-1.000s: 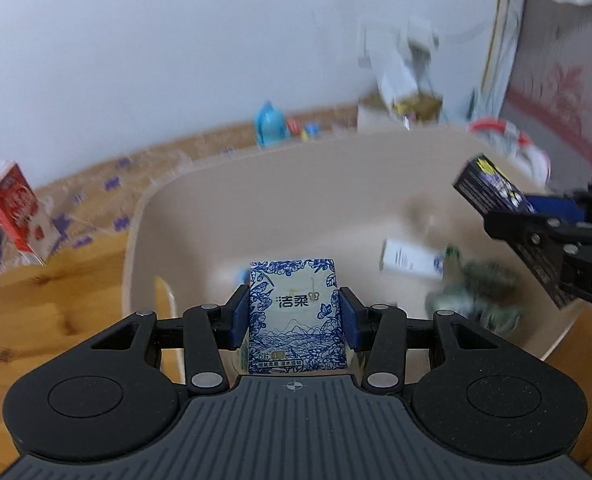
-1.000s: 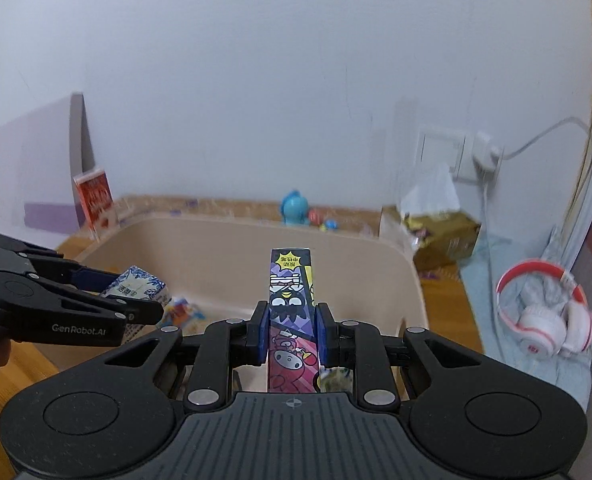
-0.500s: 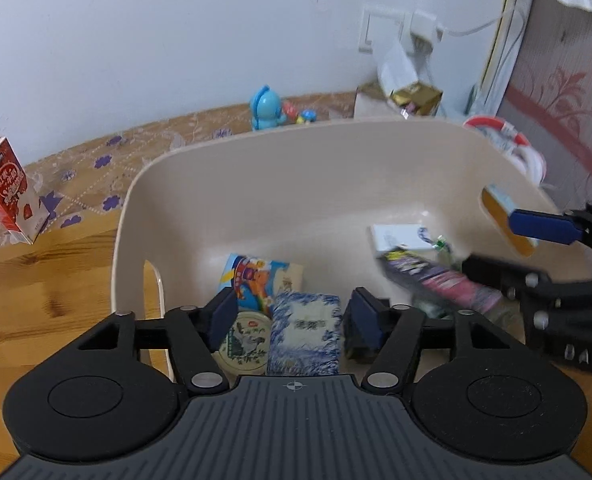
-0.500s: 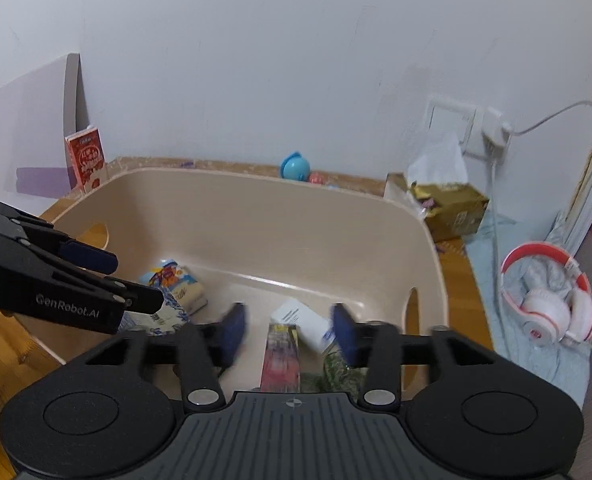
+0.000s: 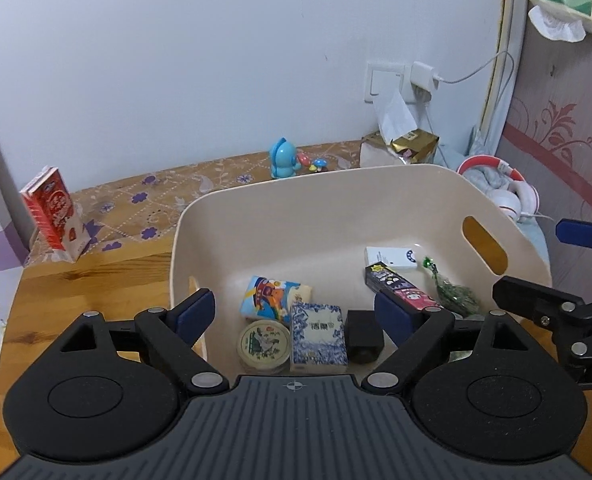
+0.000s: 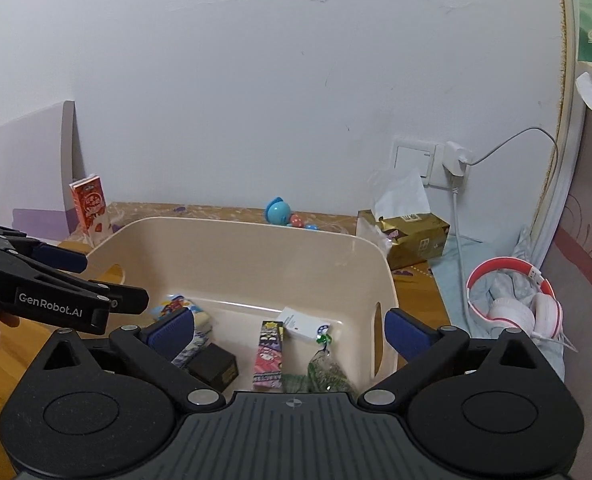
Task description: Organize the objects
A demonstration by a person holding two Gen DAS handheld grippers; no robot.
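A beige bin (image 5: pixel 336 184) (image 6: pixel 236 232) holds several items. The blue-and-white tissue pack (image 5: pixel 318 338) lies flat on its floor beside a round tin (image 5: pixel 263 345), a cartoon packet (image 5: pixel 274 294) and a small black box (image 5: pixel 363 338) (image 6: pixel 214 364). The long purple cartoon box (image 5: pixel 402 292) (image 6: pixel 269 354) lies in the bin next to a white box (image 5: pixel 392 258) (image 6: pixel 304 324) and a green bag (image 5: pixel 454 296) (image 6: pixel 324 372). My left gripper (image 5: pixel 294 310) is open and empty above the bin. My right gripper (image 6: pixel 290 326) is open and empty above the bin.
A red milk carton (image 5: pixel 52 214) (image 6: pixel 91 208) stands on the wooden table at the left. A blue toy (image 5: pixel 282 158) (image 6: pixel 278 212), a gold tissue pack (image 5: pixel 404 148) (image 6: pixel 412 236) and red-white headphones (image 5: pixel 504 196) (image 6: pixel 516 300) lie behind and right of the bin.
Both grippers opened and let go: the tissue pack and the purple box dropped into the bin. Both grippers then rose and drew back with their jaws wider.
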